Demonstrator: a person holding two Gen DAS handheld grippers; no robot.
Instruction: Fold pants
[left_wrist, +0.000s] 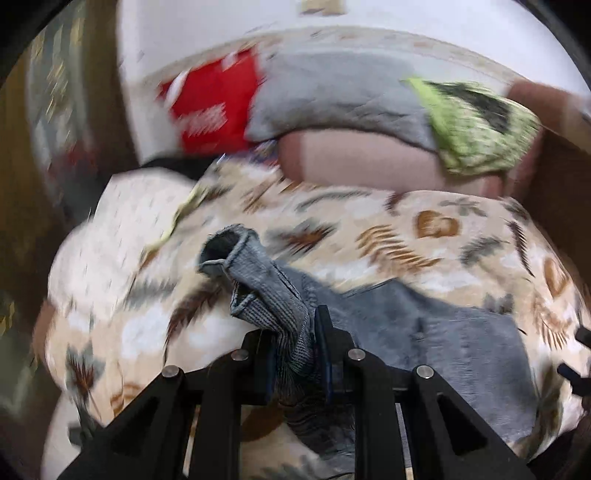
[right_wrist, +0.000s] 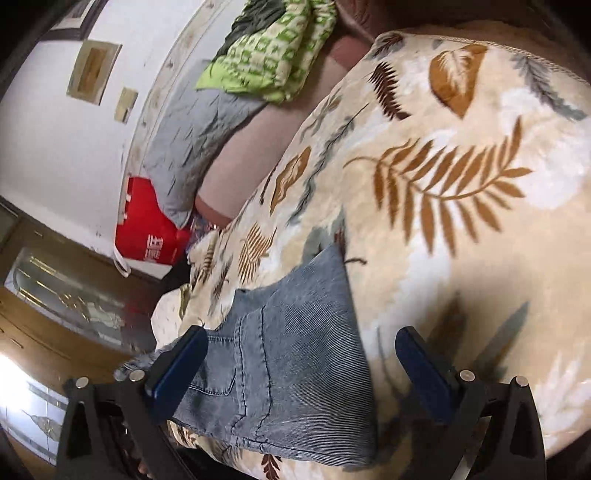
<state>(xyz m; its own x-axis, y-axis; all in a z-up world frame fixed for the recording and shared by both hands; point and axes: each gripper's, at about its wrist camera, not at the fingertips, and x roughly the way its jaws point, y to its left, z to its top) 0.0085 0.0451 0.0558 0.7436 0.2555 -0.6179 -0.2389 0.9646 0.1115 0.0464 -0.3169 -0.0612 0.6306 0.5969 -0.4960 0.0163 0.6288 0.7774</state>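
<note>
pants (left_wrist: 436, 328): grey-blue denim, lying on the leaf-print blanket (left_wrist: 388, 236), with the seat and back pocket spread flat on it and the leg ends lifted off it
leg ends (left_wrist: 236, 258): bunched together and raised above the blanket, hems open and pointing away from the left gripper
left gripper (left_wrist: 295, 354): jaws clenched on the gathered denim of the pants, the fabric squeezed between the two blue pads
right gripper (right_wrist: 299, 369): jaws spread wide, released; the pants lie between the two fingers without either pad pressing on them
fingers (right_wrist: 177, 365): the left-hand blue pad sits over the pants' edge, the other one stands over bare blanket just beside the pants
blanket: cream with brown and grey leaves, under the pants
green patterned cloth (right_wrist: 266, 55): at the blanket's far edge, well apart from the pants
red bag (right_wrist: 147, 229): beyond the blanket, near the white wall (right_wrist: 55, 147)
</note>
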